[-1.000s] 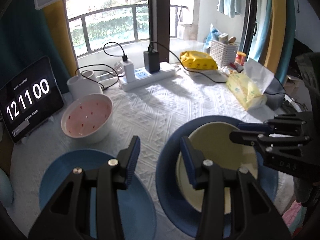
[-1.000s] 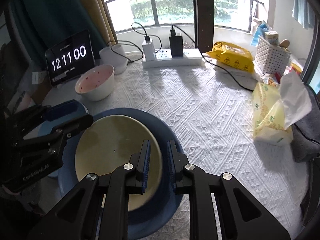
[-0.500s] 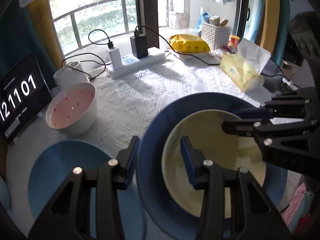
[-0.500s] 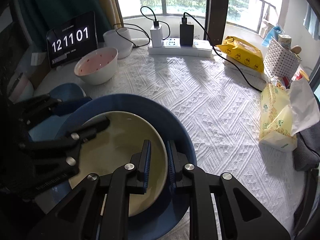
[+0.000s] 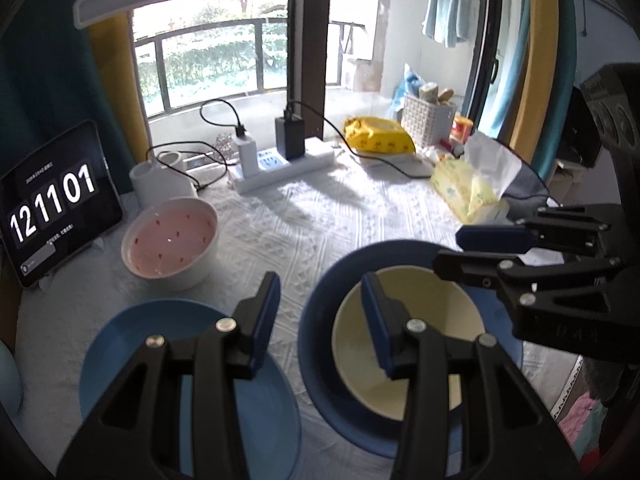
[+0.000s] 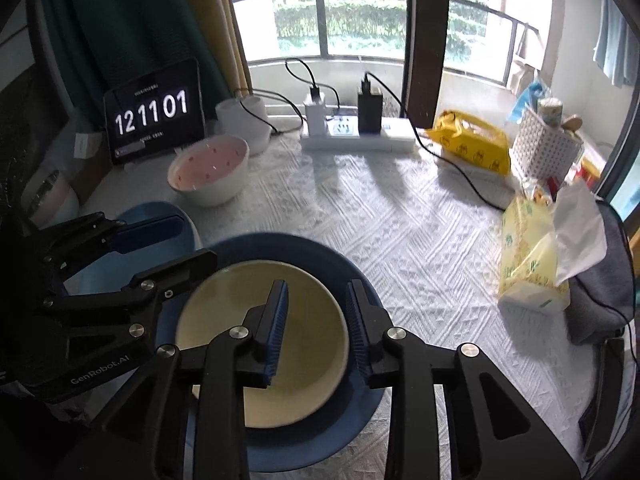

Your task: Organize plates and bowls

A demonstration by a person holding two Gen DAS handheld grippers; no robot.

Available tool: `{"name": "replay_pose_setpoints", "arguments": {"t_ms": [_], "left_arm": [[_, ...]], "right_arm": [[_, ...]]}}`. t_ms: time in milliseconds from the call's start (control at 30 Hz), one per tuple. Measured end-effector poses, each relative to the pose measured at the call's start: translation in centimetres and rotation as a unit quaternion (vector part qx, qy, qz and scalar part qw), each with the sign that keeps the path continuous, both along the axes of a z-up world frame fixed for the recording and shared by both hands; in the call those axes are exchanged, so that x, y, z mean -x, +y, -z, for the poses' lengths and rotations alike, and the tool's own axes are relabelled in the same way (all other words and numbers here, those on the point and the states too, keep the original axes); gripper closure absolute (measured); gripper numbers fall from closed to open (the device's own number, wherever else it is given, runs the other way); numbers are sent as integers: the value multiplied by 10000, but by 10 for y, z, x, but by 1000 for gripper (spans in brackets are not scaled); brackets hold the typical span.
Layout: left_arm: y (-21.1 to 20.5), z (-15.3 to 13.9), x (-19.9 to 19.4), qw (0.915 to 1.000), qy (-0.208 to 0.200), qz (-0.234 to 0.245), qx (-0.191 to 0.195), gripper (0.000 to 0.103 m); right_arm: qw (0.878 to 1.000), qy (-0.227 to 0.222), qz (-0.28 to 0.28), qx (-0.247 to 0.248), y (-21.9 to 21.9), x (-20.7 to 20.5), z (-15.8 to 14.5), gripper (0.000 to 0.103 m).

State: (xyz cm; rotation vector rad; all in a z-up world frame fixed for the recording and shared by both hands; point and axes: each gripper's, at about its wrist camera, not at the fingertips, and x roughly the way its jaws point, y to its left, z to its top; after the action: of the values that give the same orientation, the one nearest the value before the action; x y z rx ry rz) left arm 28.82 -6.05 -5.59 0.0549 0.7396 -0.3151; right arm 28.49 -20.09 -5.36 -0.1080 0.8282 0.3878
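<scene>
A small plate [image 6: 260, 336] is lying in a large plate [image 6: 320, 432], under the right gripper [image 6: 316, 328]. Left of them another plate [image 5: 132, 360] is sitting below the left gripper [image 5: 320, 320]. Ahead of that plate a bowl [image 5: 170, 240] is standing, with a tablet clock [image 5: 52, 200] at its left. A power strip [image 6: 356, 136] is lying far ahead, and a tissue pack [image 6: 532, 272] is sitting at the right.

I see a table under a white quilted cloth [image 6: 400, 248] — on it the dark blue plate [image 6: 360, 280]; left of that plate a light blue plate [image 5: 132, 344], behind it a pink-lined bowl [image 6: 208, 172], power strip [image 6: 356, 136] and tablet clock [image 6: 154, 114]; right of it — a tissue pack [image 6: 528, 264].
</scene>
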Motion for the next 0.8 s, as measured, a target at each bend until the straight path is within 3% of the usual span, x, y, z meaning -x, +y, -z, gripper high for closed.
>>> {"name": "replay_pose_setpoints", "arguments": {"t_ms": [800], "left_arm": [[100, -17, -5, 9932, -174, -1032, 503, 57]], "right_arm": [[9994, -346, 39, -83, 62, -27, -28, 66]]}}
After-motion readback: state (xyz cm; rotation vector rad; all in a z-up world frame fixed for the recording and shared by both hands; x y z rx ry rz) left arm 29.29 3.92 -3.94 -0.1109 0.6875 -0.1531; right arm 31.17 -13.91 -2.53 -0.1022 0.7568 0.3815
